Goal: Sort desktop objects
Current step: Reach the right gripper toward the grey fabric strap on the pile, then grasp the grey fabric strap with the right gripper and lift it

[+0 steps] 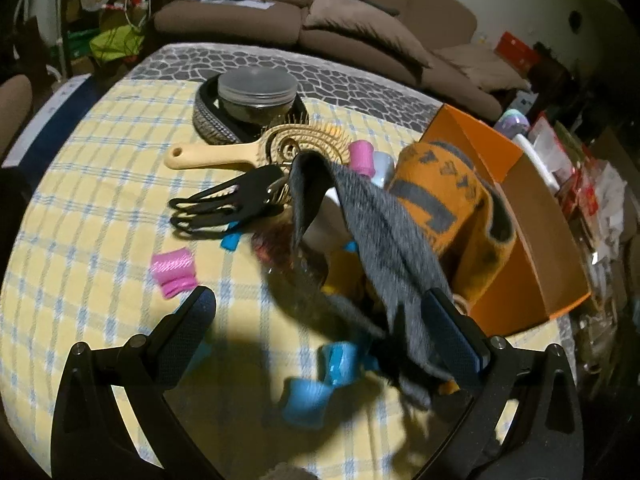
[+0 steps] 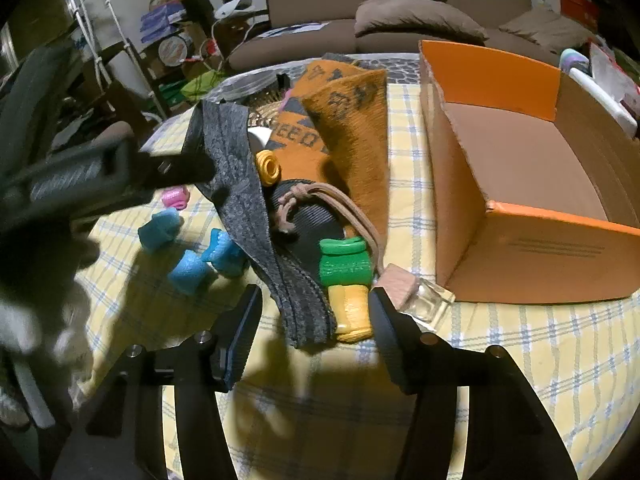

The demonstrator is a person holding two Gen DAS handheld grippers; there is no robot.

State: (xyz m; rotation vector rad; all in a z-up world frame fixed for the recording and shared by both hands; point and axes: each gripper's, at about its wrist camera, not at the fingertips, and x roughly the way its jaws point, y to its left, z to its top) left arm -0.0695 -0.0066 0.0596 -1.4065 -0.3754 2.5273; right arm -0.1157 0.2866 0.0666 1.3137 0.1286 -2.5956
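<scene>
grey knitted cloth strip [image 2: 240, 184] draped across clutter, awaiting the open orange cardboard box [image 2: 520, 216]. right gripper [image 2: 314, 320] half-open around its end and a yellow foam roller [image 2: 352, 312], gripping nothing. left gripper [image 1: 320, 320] wide, empty.

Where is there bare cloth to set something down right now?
Bare checked tablecloth lies left of the black hair clip and pink roller; the orange box is empty. It is crowded around the grey cloth, orange scarf and blue rollers.

The grey cloth [image 1: 372, 232] hides the items behind it, blurred.
</scene>
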